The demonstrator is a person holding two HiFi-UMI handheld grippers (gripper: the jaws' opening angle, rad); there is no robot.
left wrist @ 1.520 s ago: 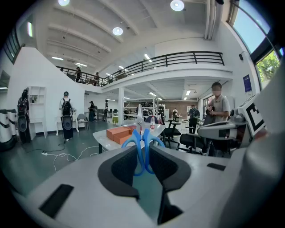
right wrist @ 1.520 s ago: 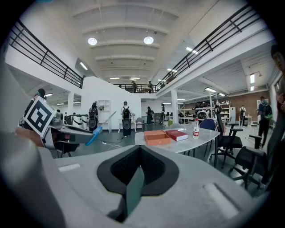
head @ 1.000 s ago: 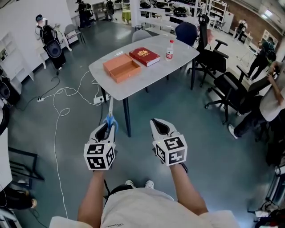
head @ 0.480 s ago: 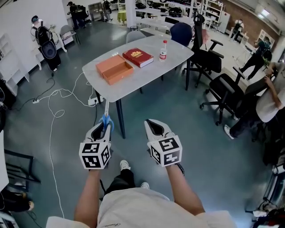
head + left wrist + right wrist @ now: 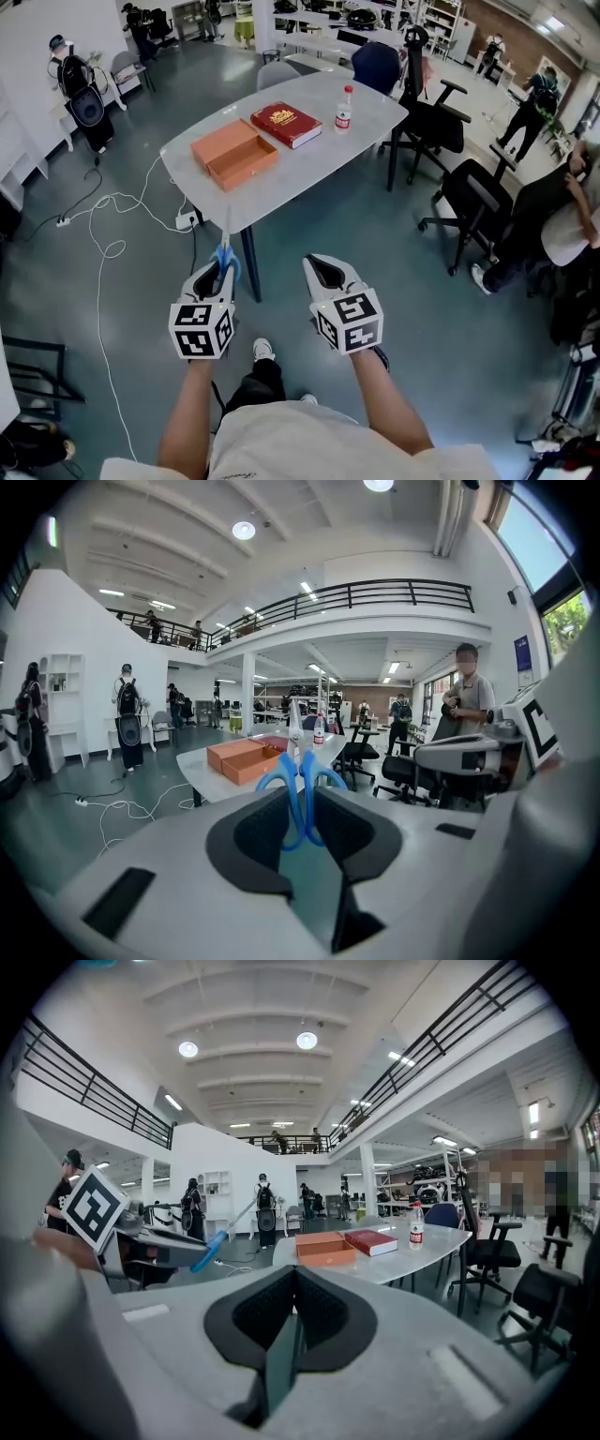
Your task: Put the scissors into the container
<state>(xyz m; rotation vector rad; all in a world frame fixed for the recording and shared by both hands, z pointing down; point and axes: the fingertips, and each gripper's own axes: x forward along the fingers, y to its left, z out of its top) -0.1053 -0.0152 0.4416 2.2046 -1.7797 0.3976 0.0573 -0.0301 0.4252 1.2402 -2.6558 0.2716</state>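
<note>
grey table (image 5: 309, 159), orange container (image 5: 234, 153), red book (image 5: 286, 125), bottle (image 5: 343, 110)

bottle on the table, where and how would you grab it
Grip the bottle round its middle, fingers either side, coming in level from the right, where the table is bare. It stands upright and slim; the red book lies on its left. The right gripper is shut and empty, so open it first.

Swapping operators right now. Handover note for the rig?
Left gripper: shut on the scissors, blue handles between the fingers, blades pointing forward.
Right gripper: shut, empty.
Orange container: open on the table ahead, beside a red book and a bottle; nothing visible in it.
Done: scissors picked up.
Left: walk to the table, lower the scissors into the container, release.
</note>
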